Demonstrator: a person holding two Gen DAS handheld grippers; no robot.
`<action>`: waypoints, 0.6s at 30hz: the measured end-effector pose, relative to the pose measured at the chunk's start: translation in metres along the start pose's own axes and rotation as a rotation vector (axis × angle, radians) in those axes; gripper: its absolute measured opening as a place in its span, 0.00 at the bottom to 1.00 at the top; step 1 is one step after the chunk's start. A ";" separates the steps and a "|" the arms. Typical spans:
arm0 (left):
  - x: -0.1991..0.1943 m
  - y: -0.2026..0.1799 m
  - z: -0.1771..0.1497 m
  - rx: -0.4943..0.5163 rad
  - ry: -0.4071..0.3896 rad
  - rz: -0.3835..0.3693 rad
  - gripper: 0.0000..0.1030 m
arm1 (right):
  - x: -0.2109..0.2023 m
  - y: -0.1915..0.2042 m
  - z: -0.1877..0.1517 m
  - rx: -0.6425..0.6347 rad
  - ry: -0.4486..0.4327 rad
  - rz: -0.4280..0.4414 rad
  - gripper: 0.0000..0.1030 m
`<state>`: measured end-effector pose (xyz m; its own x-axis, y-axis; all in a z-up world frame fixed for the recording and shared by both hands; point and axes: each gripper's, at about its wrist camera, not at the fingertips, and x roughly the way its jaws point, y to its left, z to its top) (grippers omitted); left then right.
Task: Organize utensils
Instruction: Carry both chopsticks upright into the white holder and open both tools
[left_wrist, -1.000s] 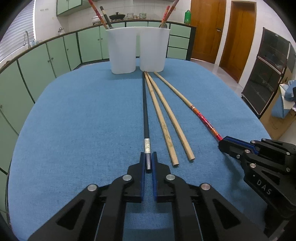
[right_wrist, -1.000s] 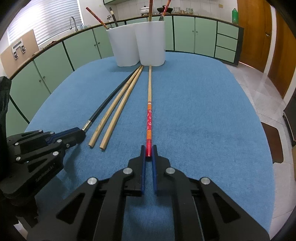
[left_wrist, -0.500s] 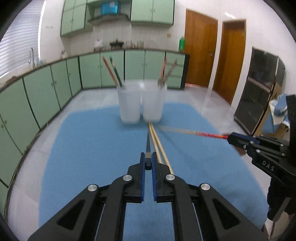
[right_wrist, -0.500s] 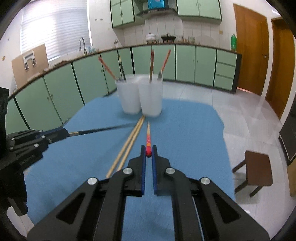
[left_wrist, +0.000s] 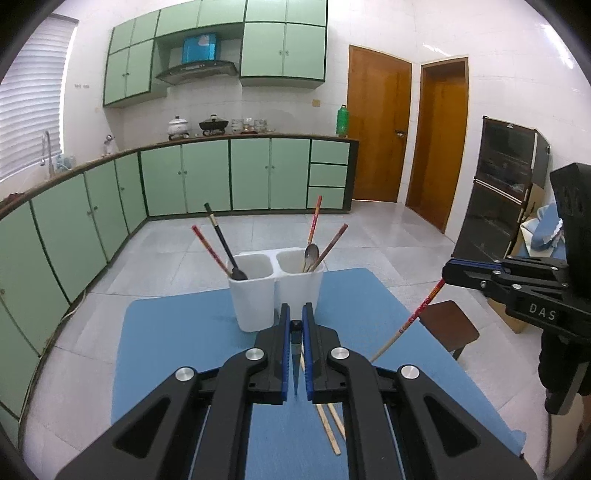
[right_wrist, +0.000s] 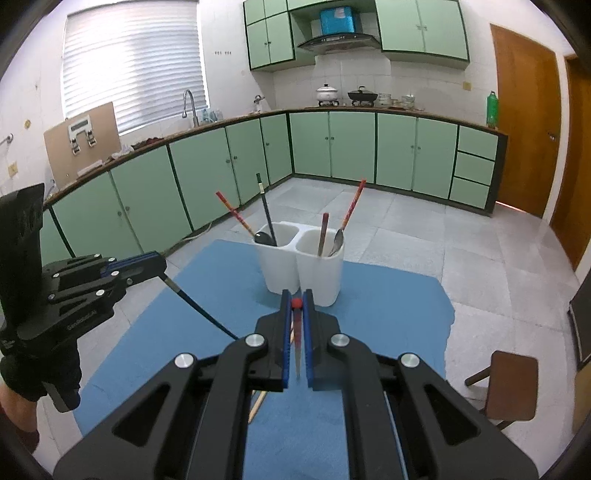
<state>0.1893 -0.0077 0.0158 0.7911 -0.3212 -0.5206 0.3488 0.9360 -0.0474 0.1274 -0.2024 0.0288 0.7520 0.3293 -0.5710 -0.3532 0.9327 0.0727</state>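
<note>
The left gripper (left_wrist: 295, 321) is clenched on a black chopstick (right_wrist: 201, 308); in the left wrist view only its butt end shows between the blue pads, while the right wrist view shows the dark shaft running from the pads down toward the blue table (left_wrist: 177, 332), its tip hidden behind the right gripper's body. The right gripper (right_wrist: 296, 303) is clenched on a red chopstick (left_wrist: 413, 317), whose round red end sits between its blue pads; seen from the left wrist, the stick slants down from that gripper, red and patterned near the grip and pale wood lower down. Both grippers are held up in the air above the table, tilted downward, each in a black-gloved hand (right_wrist: 37, 373). Two plain wooden chopsticks (left_wrist: 328, 424) lie side by side on the blue table, partly hidden under the left gripper. At the far end of the table stands a white two-compartment holder (left_wrist: 275, 291). Its left compartment holds a red chopstick, a black chopstick and a dark spoon (left_wrist: 239, 274); its right compartment holds a metal spoon (left_wrist: 311, 254), a red chopstick and a brown one. Beyond the table a small brown stool (right_wrist: 511, 384) stands on the tiled floor
</note>
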 end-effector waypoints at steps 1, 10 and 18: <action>0.003 0.001 0.003 0.003 0.000 -0.001 0.06 | 0.001 0.000 0.003 -0.002 0.003 0.000 0.05; -0.004 0.006 0.044 0.014 -0.070 -0.011 0.06 | -0.014 -0.002 0.063 -0.015 -0.066 0.040 0.05; -0.015 0.010 0.119 0.030 -0.225 0.017 0.06 | -0.014 -0.011 0.138 -0.005 -0.165 0.020 0.05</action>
<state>0.2405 -0.0106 0.1248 0.8880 -0.3326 -0.3176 0.3467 0.9379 -0.0129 0.1974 -0.1975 0.1490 0.8260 0.3676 -0.4272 -0.3712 0.9252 0.0785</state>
